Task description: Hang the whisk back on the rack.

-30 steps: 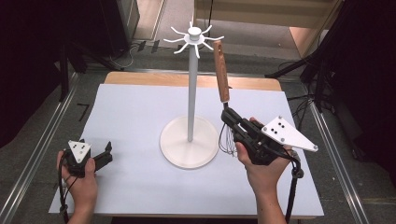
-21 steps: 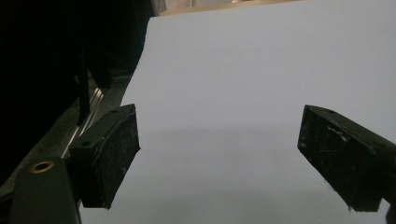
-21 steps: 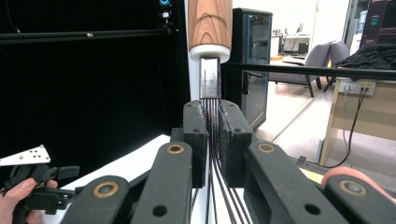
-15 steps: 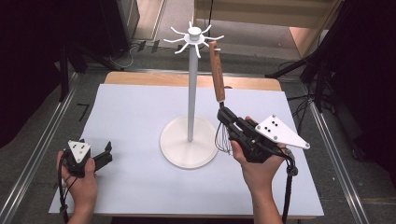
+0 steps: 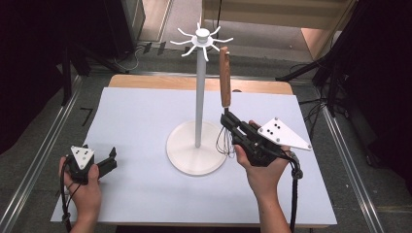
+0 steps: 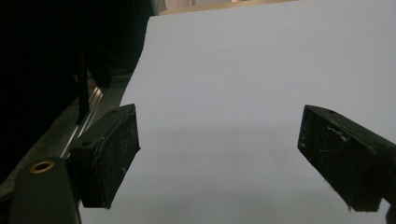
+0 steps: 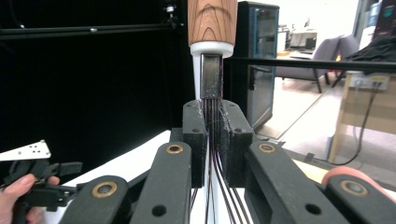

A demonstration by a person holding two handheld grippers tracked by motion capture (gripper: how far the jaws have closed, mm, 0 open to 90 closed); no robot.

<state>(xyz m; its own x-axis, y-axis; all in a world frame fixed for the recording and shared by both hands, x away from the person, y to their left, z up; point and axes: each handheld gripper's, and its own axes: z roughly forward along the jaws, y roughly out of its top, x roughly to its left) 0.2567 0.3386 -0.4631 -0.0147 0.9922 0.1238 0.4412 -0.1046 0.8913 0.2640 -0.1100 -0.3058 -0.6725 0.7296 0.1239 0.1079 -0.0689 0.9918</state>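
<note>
Beside stand [image 5: 197, 150] | right tool [image 5: 227, 120] clamps whisk [image 5: 224, 82] upright | left tool [image 5: 111, 158] apart

Left hand [image 5: 82, 187], lower left of frame, grips the left gripper [image 5: 111, 159], jaws spread wide. Right hand [image 5: 262, 170], right of centre, tilts the right gripper [image 5: 226, 120] upward, jaws clamped together.

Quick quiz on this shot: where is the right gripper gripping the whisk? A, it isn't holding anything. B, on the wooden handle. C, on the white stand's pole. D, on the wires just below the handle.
D: the right gripper has its jaws shut on the thin wires of the whisk, just under the wooden handle, which points upward.
</note>
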